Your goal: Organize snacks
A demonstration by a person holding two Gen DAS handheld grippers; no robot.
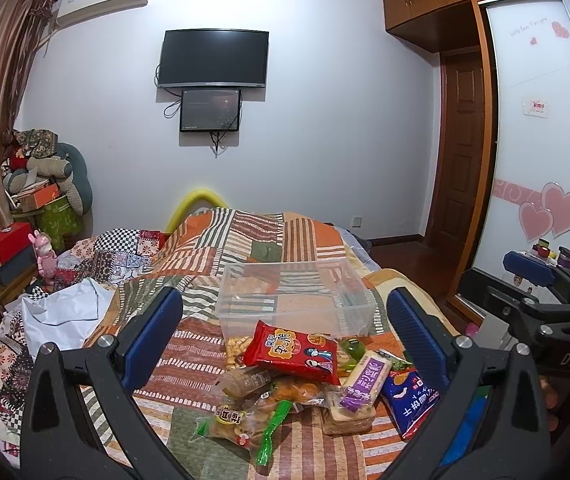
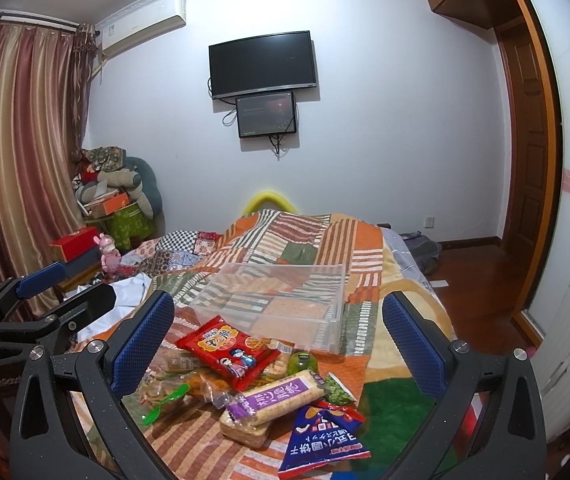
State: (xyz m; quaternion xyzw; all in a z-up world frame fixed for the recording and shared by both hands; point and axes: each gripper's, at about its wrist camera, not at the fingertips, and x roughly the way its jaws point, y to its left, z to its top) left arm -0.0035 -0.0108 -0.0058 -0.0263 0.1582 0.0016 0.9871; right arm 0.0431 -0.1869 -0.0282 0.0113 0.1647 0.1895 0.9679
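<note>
A pile of snacks lies on the patchwork bedspread: a red packet, a purple-labelled cracker pack, a blue packet, and clear bags with a green tie. A clear plastic bin stands empty just beyond the pile. My left gripper is open above the pile, holding nothing. My right gripper is open too, also over the pile. Each gripper shows at the edge of the other's view.
The bed fills the middle. Cluttered boxes and cushions stand at the left by the curtain. A wardrobe with heart decals and wooden floor lie to the right. A TV hangs on the far wall.
</note>
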